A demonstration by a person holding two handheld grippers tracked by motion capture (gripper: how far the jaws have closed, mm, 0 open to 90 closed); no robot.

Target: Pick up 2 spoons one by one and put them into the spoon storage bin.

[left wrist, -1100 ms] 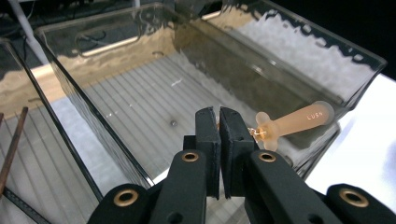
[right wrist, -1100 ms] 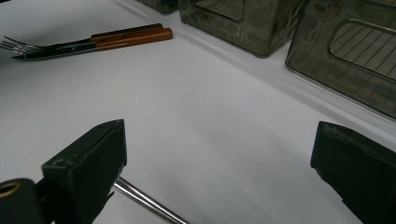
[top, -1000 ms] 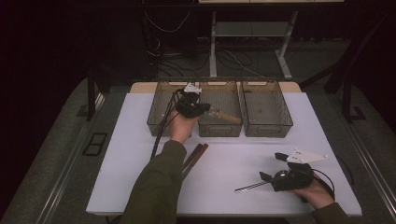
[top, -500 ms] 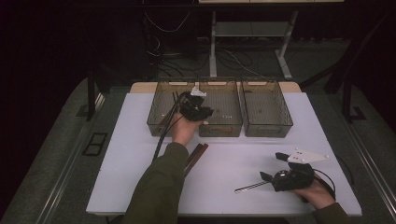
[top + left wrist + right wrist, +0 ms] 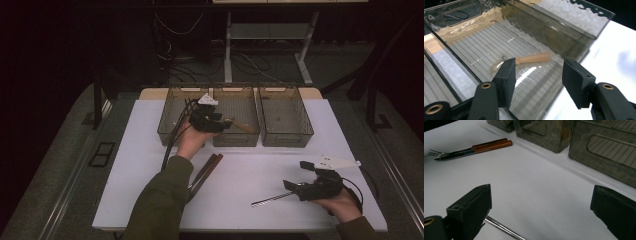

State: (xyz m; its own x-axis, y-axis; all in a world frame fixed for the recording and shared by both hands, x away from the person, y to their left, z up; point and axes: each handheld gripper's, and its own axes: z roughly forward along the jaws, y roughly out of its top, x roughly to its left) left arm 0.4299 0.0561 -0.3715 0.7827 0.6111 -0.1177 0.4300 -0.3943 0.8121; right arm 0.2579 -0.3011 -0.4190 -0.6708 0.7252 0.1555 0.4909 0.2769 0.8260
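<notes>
Left gripper (image 5: 218, 122) gapes empty over the middle bin (image 5: 235, 137).
Wooden-handled spoon (image 5: 524, 60) lies inside, beyond its jaws, long axis crosswise; right gripper (image 5: 306, 189) open, far away.

Bare counter (image 5: 260, 175) lies open between both tools; three bins (image 5: 235, 117) wall off the far edge, forks (image 5: 205, 172) lying near the left sleeve.
</notes>
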